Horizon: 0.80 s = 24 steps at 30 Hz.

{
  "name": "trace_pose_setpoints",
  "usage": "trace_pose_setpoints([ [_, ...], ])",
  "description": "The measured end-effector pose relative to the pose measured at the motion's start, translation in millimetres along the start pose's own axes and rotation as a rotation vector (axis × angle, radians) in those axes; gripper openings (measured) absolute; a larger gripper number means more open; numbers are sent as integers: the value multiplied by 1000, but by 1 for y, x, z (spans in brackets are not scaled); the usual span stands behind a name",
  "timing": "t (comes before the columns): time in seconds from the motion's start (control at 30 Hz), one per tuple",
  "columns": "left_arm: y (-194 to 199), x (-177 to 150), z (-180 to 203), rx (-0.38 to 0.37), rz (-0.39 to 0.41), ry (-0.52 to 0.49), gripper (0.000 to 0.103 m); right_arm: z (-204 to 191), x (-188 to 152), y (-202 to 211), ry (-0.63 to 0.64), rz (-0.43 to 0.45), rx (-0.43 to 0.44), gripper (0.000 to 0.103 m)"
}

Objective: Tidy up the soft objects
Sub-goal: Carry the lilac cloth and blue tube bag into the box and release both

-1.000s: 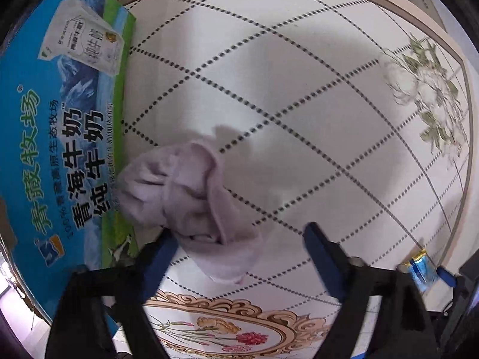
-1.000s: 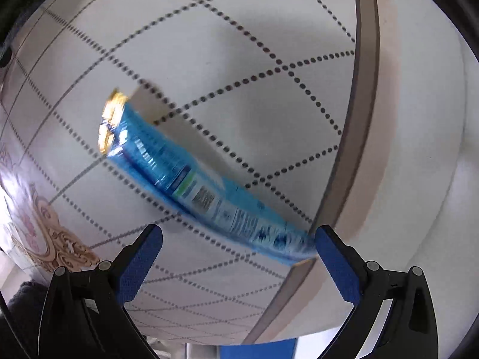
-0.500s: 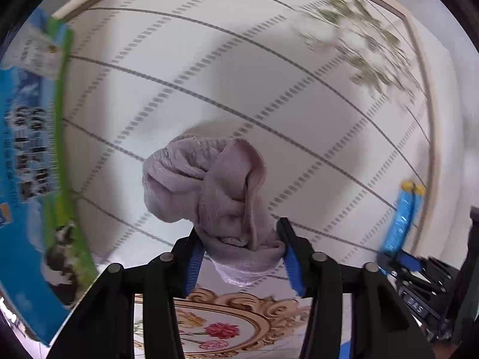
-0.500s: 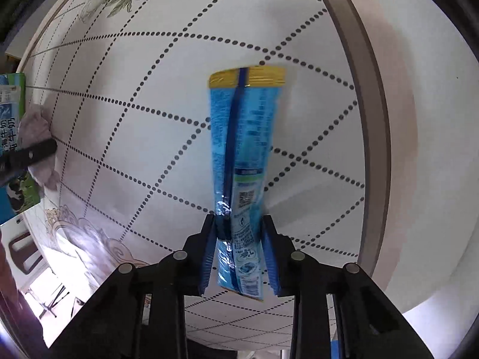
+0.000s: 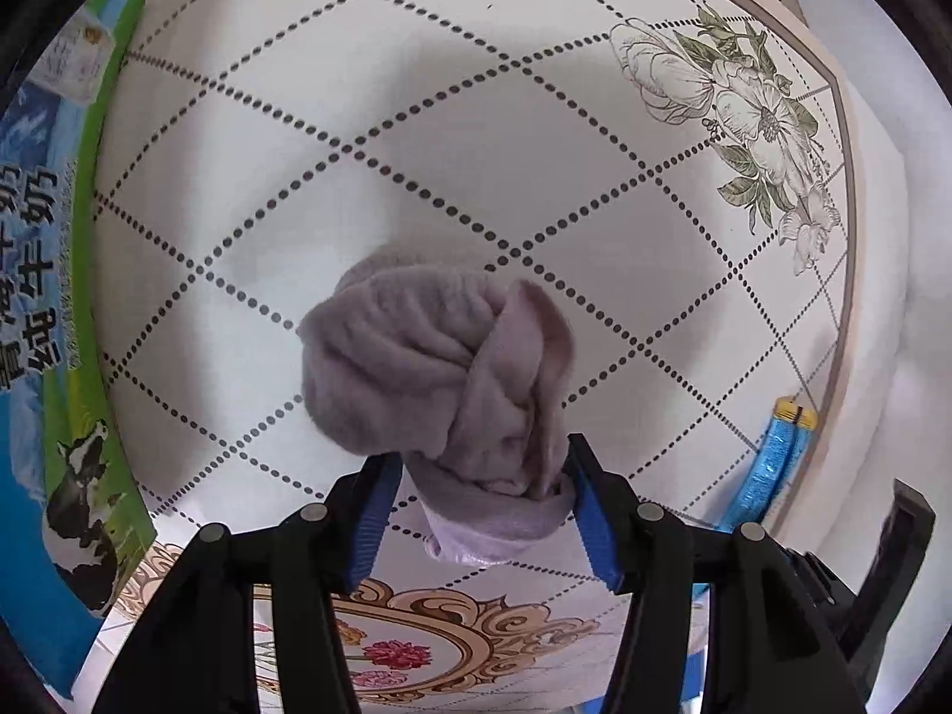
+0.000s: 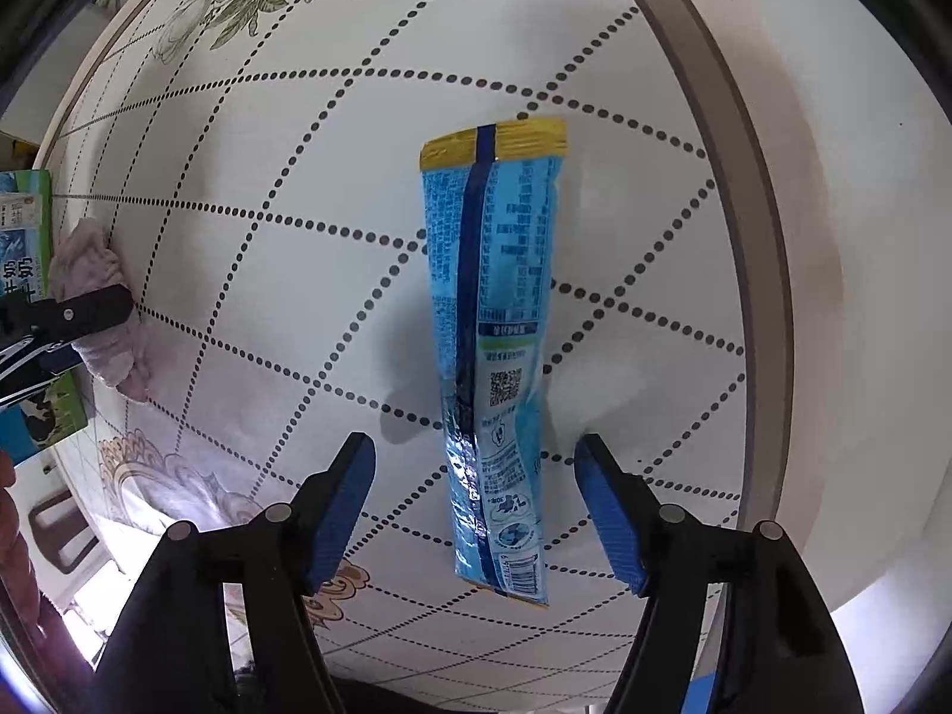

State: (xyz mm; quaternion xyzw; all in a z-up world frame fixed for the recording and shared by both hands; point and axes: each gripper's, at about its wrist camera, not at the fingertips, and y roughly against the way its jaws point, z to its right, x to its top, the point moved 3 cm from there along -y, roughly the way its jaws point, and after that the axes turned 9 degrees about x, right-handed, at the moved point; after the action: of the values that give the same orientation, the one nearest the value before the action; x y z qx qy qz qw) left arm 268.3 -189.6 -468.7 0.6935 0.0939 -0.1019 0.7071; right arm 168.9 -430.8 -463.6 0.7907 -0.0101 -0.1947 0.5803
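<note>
A crumpled lilac cloth [image 5: 440,381] sits on the round patterned table [image 5: 476,149], and my left gripper [image 5: 482,464] is shut on its near fold. The cloth also shows far left in the right wrist view [image 6: 98,297]. A long blue snack packet with a yellow end [image 6: 494,345] lies on the table between the fingers of my right gripper [image 6: 476,452], which is open and not touching it. The packet also shows at the right edge of the left wrist view [image 5: 773,458].
A blue and green milk carton box [image 5: 53,309] stands at the table's left, also seen in the right wrist view [image 6: 24,238]. The table rim [image 6: 767,273] curves close on the right of the packet. Flower prints decorate the tabletop.
My right gripper, shut on the packet half a second ago, has opened and the packet lies free. My left gripper stays shut on the cloth and has shifted away from the box.
</note>
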Motion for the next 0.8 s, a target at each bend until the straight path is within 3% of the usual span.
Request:
trace_pose_setpoints([
  [0.1,4,1,16,54,54,-28,48,-22,-18,-13,-3,22,-35,68],
  [0.17,8,-2,24,84,87,-54,42,-28,-24,-14,7,49,-106,55],
  [0.23,14,-12,31,109,111,-75,41,-35,-32,-13,15,76,-125,26],
  [0.43,26,-41,37,141,179,-124,38,-45,-54,-16,-18,79,-49,17],
  [0.63,62,-83,41,80,245,-155,36,-79,-79,-3,-3,108,45,16],
  [0.8,113,-109,9,8,329,-149,36,-129,-95,24,60,157,119,16],
])
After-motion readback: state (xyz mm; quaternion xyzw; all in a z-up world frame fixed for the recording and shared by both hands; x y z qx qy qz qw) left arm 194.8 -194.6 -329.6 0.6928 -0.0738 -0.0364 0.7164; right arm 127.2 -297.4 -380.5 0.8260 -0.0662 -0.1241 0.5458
